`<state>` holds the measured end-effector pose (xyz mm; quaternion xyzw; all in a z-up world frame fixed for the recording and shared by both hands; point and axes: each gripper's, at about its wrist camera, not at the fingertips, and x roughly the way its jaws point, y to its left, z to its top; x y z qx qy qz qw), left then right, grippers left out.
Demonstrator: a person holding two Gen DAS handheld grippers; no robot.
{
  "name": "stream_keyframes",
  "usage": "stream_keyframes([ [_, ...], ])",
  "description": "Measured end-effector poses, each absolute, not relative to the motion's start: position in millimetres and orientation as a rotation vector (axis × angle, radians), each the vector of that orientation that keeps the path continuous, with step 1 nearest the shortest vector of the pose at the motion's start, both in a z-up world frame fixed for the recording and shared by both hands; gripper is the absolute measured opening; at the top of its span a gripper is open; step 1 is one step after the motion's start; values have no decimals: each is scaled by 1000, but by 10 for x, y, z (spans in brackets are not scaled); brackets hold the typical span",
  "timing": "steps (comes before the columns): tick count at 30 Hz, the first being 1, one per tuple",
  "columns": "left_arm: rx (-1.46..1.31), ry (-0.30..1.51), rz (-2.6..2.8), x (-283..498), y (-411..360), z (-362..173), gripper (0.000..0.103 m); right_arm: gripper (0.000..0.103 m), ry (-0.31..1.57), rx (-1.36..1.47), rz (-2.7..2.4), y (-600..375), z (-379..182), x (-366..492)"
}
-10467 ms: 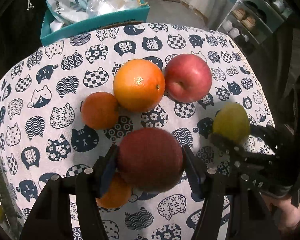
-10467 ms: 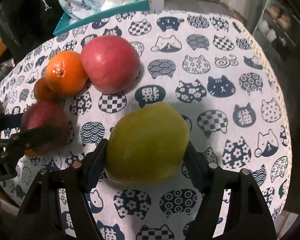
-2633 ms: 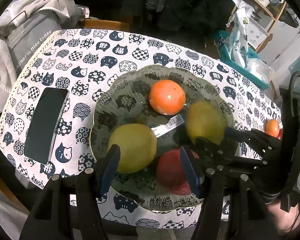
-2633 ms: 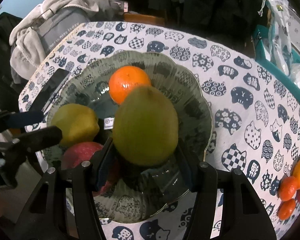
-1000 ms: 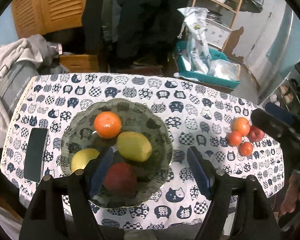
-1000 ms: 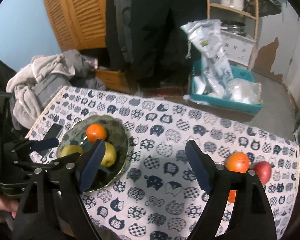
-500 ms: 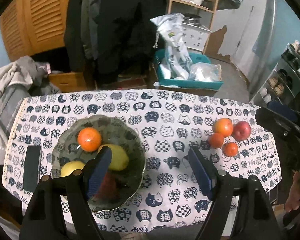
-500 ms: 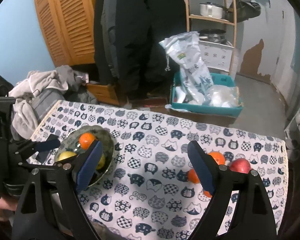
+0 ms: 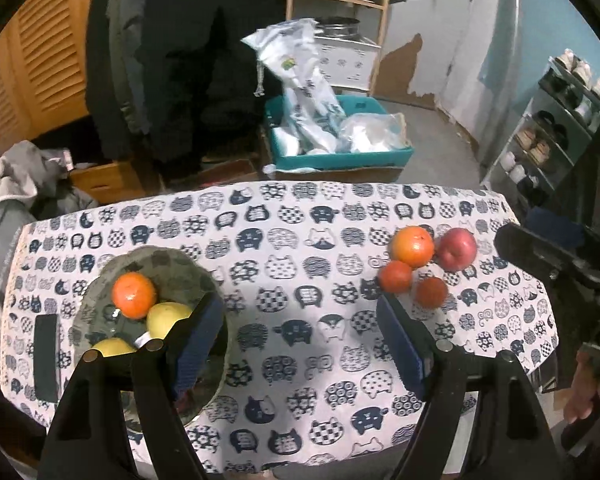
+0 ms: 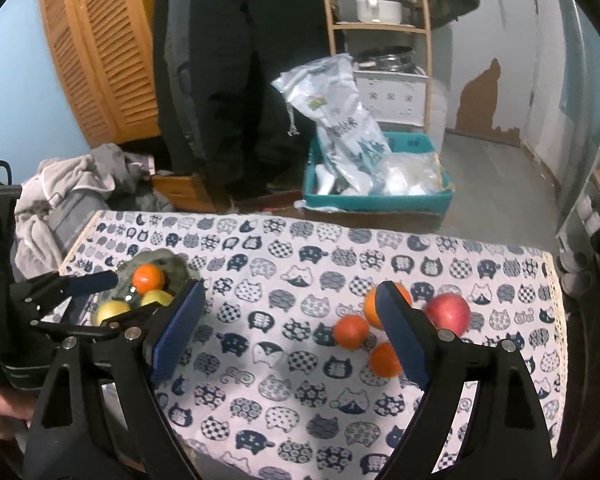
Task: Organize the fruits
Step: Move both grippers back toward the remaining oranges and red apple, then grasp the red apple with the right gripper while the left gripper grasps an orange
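Now both tongs, left tongs (image 9: 300, 336) and right tongs (image 10: 290, 328), hang released and empty; approach the red apple (image 10: 448, 314) squarely, straddling it before clenching.

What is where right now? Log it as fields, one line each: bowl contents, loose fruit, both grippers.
bowl: one orange, two yellow-green fruits, a red fruit mostly hidden
loose fruit: large orange, red apple, two small oranges, clustered on the tablecloth
left gripper: open, empty
right gripper: open, empty
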<state>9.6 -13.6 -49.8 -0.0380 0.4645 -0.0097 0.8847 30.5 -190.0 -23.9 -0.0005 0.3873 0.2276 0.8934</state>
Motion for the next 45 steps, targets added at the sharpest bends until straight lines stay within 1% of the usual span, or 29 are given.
stream_keyframes([
  [12,4,986,-75,266,-642,-593,80,87,830,50,403,-2414,-359,378],
  [24,-26,1063,-132,648,-877,-771,80,86,889,13,335,-2783,-553,538],
  [35,-26,1148,-170,1028,-992,-998,80,86,995,-22,348,-2969,-699,1044],
  [45,9,1203,-195,1388,-1106,-1247,80,86,1115,-71,362,-3076,-1064,1513],
])
